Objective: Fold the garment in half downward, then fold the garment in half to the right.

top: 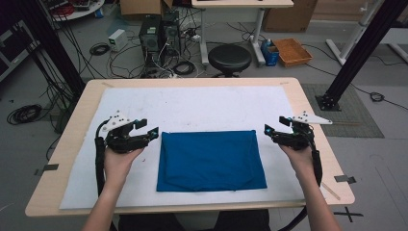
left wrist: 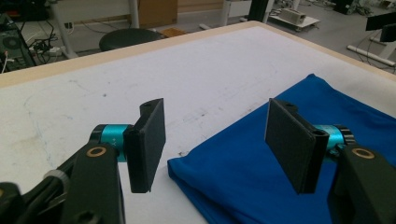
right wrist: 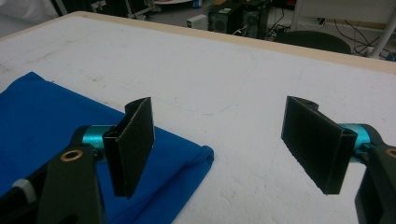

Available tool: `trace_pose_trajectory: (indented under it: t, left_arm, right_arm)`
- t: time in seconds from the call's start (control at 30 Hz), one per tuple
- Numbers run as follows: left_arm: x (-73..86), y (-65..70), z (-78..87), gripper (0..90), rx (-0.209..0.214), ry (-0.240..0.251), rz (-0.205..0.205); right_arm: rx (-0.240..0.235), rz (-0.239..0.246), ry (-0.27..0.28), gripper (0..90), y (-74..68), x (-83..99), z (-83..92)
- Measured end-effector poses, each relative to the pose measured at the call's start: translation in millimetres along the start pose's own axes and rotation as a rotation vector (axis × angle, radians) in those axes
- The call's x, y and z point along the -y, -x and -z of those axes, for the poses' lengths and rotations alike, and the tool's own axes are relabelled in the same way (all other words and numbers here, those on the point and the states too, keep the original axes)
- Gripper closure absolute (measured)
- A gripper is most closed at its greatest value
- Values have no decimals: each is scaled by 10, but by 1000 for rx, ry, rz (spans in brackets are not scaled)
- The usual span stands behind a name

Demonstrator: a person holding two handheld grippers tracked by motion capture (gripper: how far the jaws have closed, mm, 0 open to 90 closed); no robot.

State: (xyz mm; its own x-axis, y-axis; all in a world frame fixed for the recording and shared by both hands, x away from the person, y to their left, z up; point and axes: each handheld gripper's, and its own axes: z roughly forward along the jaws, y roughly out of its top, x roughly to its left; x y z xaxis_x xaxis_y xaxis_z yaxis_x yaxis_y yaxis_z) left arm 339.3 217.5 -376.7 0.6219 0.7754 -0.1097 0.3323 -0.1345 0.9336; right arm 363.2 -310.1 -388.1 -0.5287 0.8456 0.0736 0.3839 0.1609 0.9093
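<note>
A folded blue cloth (top: 210,160) lies flat on the white mat (top: 192,108) in the middle of the table. My left gripper (top: 150,127) hovers just off the cloth's upper left corner (left wrist: 173,163), jaws wide apart with nothing between them. My right gripper (top: 272,126) hovers off the upper right corner (right wrist: 205,156), also open and empty. In the left gripper view the cloth (left wrist: 280,154) spreads under the right-hand jaw. In the right gripper view the cloth (right wrist: 51,116) lies under the left-hand jaw. Neither gripper touches the cloth.
The wooden table edge (top: 332,159) frames the mat on all sides. Beyond the far edge stand a black stool (top: 229,57), computer towers (top: 159,33), loose cables and an orange crate (top: 292,51). Black frame posts (top: 356,53) rise at the right.
</note>
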Motion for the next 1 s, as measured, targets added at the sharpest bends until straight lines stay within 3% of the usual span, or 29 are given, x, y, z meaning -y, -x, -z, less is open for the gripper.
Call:
trace_pose_trajectory:
  t: [0.13,0.23,0.3,0.4,0.47,0.53,0.63,0.8,0.9,1.0]
  left_arm:
    - [-10,8,34,386,-6,20,-12]
    - [-16,13,101,387,-9,83,-18]
    - [-3,25,149,386,-18,143,-61]
    - [46,70,214,386,-19,157,-116]
    - [85,98,255,386,-13,154,-87]
    - [117,114,293,381,7,127,-63]
    - [151,136,350,380,10,69,-74]
    - [237,173,419,358,23,-2,12]
    - [316,254,425,358,-25,-89,31]
    - [434,340,392,359,-42,-162,87]
  right_arm:
    - [3,0,7,260,-4,-17,14]
    - [5,1,21,261,-16,-52,32]
    - [2,6,27,262,-25,-72,30]
    - [-2,18,26,270,-42,-85,21]
    - [-2,22,27,274,-53,-89,13]
    - [-7,31,22,274,-59,-93,-4]
    - [-19,40,17,274,-84,-106,-30]
    - [-52,57,17,273,-179,-171,-98]
    - [-64,65,14,273,-217,-198,-134]
    - [-80,80,21,273,-299,-260,-201]
